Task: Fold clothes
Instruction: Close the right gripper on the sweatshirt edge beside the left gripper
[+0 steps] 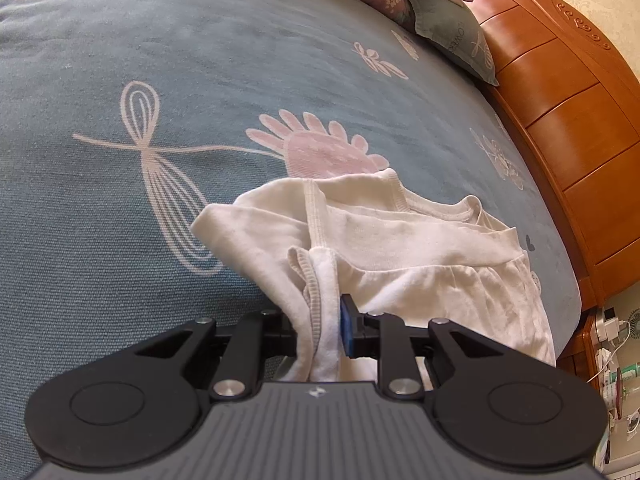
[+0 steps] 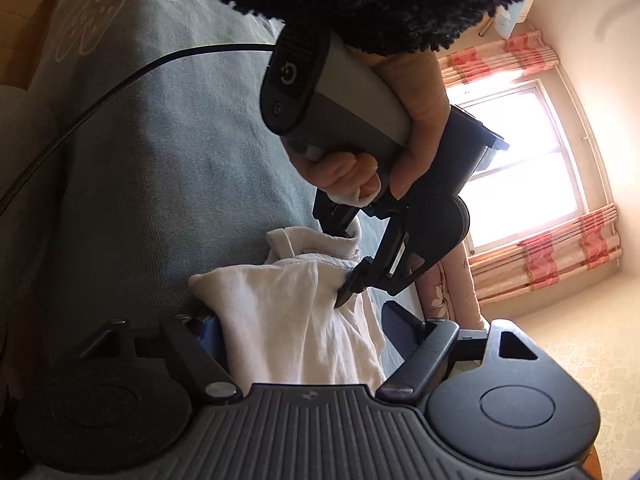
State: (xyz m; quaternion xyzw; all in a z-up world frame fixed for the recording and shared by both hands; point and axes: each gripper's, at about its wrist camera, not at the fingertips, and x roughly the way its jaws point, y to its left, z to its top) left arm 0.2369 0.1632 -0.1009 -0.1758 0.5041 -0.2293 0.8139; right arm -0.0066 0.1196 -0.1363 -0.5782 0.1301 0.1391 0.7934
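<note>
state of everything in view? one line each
left gripper: shut on the garment's ribbed edge
right gripper: open, cloth between its fingers
garment: white, bunched, partly lifted off the bed
bed: covered by a blue floral sheet
pillow: leaning at the headboard

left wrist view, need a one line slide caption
Left claw clamps a bunched edge of the white garment over the blue floral bedspread.
</note>
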